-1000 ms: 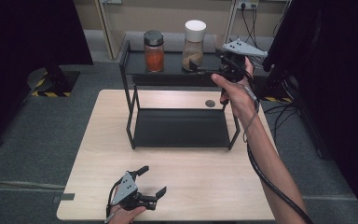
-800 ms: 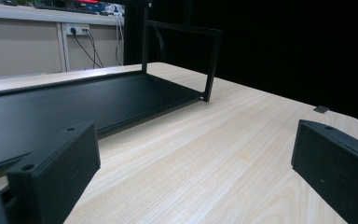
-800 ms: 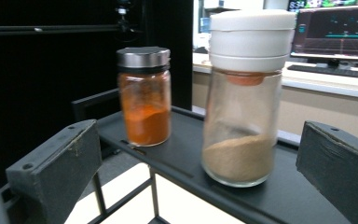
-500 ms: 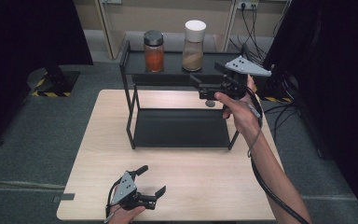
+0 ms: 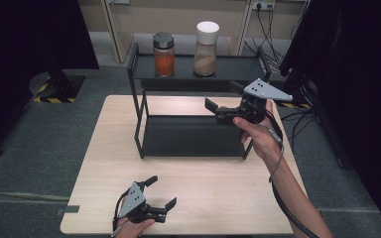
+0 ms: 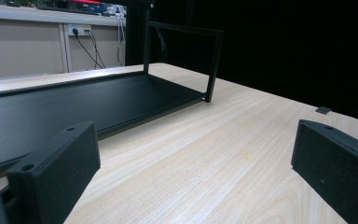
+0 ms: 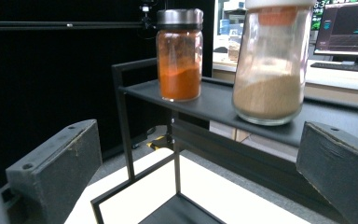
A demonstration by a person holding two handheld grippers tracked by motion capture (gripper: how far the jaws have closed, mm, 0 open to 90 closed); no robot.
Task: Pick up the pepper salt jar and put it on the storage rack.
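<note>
Two jars were seen on the top shelf of a black two-tier rack (image 5: 141,126) in the high view: an orange spice jar (image 5: 163,54) with a dark lid and, just beside it, a tan spice jar (image 5: 206,42) with a white lid. The right gripper (image 5: 217,105) was held below and in front of the tan jar, fingers apart, well clear of it. The left gripper (image 5: 161,192) was rested near the tabletop's (image 5: 218,193) front edge, fingers apart.

From the left gripper view, its spread fingers (image 6: 56,172) were shown over bare tabletop, the rack's lower shelf (image 6: 51,107) beyond.

From the right gripper view, parted fingers (image 7: 56,163) were aimed at both jars, nothing clamped.
</note>
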